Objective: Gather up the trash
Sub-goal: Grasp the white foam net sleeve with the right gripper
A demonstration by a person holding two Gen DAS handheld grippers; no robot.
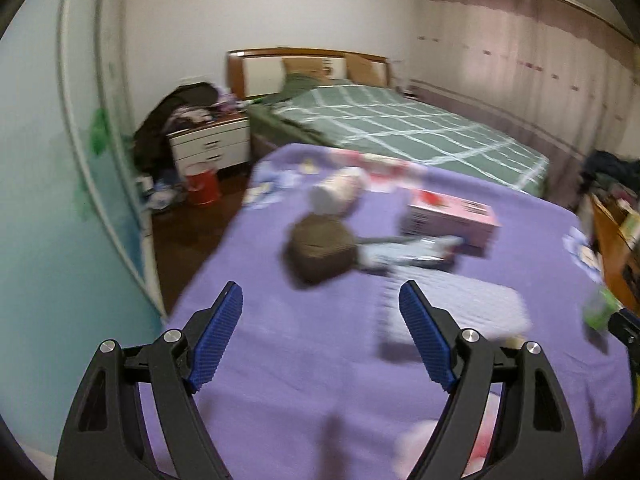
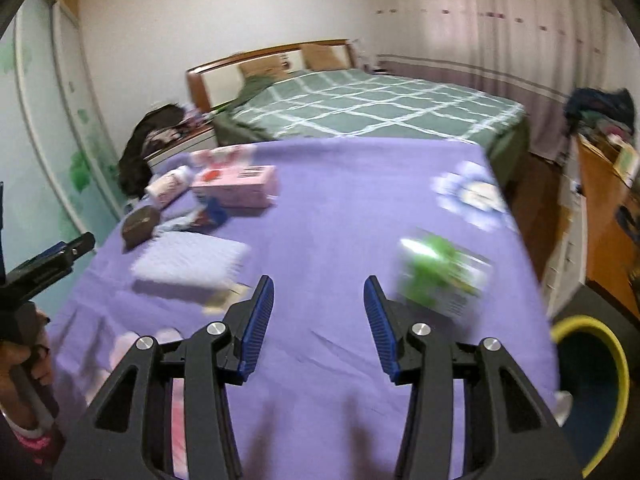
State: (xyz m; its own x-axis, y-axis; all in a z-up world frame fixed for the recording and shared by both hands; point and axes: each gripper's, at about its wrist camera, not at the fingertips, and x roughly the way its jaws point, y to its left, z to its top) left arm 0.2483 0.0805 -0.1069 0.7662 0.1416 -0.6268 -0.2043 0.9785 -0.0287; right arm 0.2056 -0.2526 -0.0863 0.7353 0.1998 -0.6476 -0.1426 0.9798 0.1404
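Observation:
Litter lies on a purple blanket, all of it blurred. A brown round piece, a white bottle, a pink box, a pale blue wrapper and a lavender ribbed pad sit ahead of my left gripper. That gripper is open with only blanket between its fingers. My right gripper is open too, with nothing in it. A green packet lies just right of its right finger. The pink box and the pad are to the far left.
A bin with a yellow rim stands off the blanket's right edge. A green checked bed lies behind, with a white nightstand and a red bucket to its left. A wooden cabinet stands at the right. A hand holds the left gripper.

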